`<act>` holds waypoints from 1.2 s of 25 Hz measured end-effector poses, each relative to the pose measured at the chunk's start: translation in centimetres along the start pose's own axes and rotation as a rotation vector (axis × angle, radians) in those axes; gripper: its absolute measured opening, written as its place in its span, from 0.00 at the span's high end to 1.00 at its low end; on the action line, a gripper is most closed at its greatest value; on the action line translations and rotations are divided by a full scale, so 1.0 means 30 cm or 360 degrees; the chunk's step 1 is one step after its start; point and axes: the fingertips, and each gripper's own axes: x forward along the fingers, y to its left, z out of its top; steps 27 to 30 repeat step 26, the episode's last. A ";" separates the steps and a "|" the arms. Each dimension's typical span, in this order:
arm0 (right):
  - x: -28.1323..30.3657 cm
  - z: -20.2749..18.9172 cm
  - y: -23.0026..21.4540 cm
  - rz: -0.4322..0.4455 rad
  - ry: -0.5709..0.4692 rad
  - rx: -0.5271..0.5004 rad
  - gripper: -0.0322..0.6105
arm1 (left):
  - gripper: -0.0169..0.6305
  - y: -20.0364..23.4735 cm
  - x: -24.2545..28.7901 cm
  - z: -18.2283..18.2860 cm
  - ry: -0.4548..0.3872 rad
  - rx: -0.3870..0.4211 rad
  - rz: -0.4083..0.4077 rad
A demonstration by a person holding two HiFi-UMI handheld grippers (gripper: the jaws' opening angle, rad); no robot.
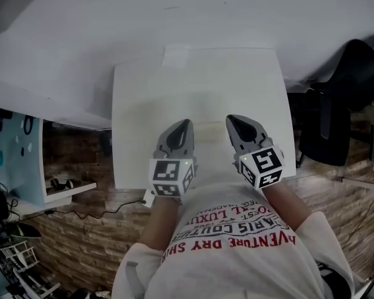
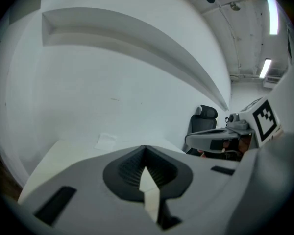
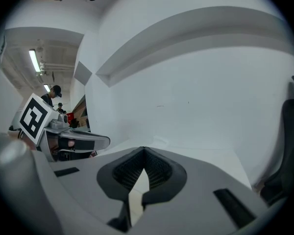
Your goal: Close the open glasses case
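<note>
No glasses case shows in any view. The white table (image 1: 143, 92) looks bare apart from a small pale slip (image 1: 176, 56) at its far edge. My left gripper (image 1: 186, 125) hovers over the near part of the table, its jaws closed tip to tip with nothing between them. The right gripper (image 1: 231, 119) is level with it, a hand's width to the right, and is also shut and empty. In the left gripper view the closed tips (image 2: 145, 149) point at the white wall, with the right gripper (image 2: 220, 139) alongside. The right gripper view shows the same closed tips (image 3: 144, 150).
A black office chair (image 1: 343, 104) stands just past the table's right edge. To the left, below the table, are a low white shelf (image 1: 62, 189), cables and brick-patterned flooring. A white wall rises behind the table. My torso in a printed shirt fills the bottom.
</note>
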 end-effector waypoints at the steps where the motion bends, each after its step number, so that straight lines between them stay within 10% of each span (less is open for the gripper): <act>1: -0.001 -0.002 0.002 0.0003 0.0004 -0.0002 0.93 | 0.98 -0.003 -0.001 0.001 -0.0001 0.0001 -0.0002; 30: 0.023 -0.057 0.034 -0.0017 0.0088 -0.0059 0.93 | 0.98 -0.006 -0.007 -0.037 0.0033 -0.0024 -0.0015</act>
